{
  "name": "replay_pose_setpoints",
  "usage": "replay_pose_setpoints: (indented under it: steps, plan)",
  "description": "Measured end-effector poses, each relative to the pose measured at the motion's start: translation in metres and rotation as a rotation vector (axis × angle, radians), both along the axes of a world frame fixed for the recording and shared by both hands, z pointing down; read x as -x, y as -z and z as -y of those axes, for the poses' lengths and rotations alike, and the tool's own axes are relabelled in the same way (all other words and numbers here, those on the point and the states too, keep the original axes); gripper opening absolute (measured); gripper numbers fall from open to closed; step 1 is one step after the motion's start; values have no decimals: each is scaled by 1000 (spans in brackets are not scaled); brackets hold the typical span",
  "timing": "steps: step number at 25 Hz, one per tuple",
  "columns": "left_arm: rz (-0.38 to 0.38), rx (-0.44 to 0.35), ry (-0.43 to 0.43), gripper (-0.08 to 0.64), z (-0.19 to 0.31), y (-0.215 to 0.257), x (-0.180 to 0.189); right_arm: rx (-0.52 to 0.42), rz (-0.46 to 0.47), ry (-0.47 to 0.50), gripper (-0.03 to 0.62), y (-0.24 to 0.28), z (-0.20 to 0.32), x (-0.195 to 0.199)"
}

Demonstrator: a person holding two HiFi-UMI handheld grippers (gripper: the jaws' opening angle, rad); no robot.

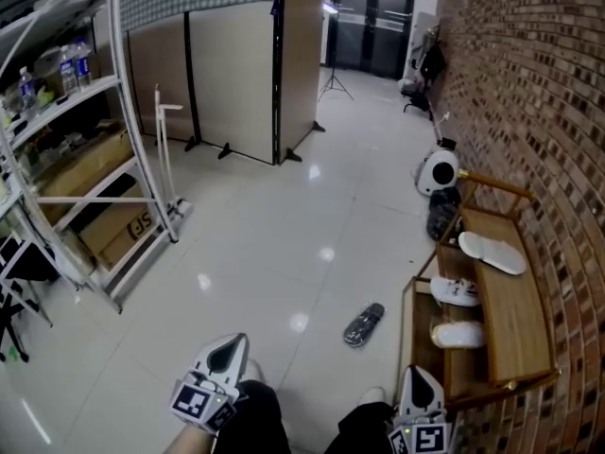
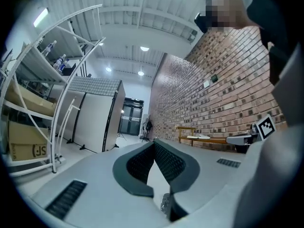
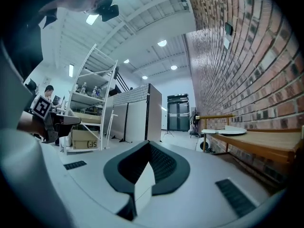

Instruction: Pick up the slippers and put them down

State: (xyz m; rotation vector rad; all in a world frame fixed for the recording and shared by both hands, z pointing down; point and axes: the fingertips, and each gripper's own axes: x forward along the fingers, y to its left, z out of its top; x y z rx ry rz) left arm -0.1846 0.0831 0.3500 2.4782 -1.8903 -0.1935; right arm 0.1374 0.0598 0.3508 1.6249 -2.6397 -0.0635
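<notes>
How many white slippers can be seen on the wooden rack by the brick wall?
3. One white slipper lies on the wooden rack's top board. A second slipper and a third slipper lie on its lower shelf. More may be hidden under the top board.

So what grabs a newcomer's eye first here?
The red brick wall fills the right side, with a low wooden shoe rack against it holding three white slippers. A lone dark slipper lies on the glossy white floor left of the rack, ahead of the left gripper and right gripper, both shut.
</notes>
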Motion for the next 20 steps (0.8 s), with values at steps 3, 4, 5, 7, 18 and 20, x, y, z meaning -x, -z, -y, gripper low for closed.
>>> replay_pose_setpoints:
  steps: [3,4,5,7,18,20]
  plan:
    - [4,-7,-7,3,25,1,-4,13,-6,7,8,1,24,3]
    - [5,-8,-10,3,33,3,-5,15,-5,10,8,1,31,3]
    - [6,-8,-13,3,39,4,-6,15,-4,11,8,2,37,4]
    - [12,-4,-22,3,52,5,-7,8,-6,7,8,6,48,5]
    - [42,-36,-73,3,128,28,-14,-5,2,-47,8,19,111,6]
    - [38,-36,-84,3,139,29,-14,-4,0,-53,8,19,119,9]
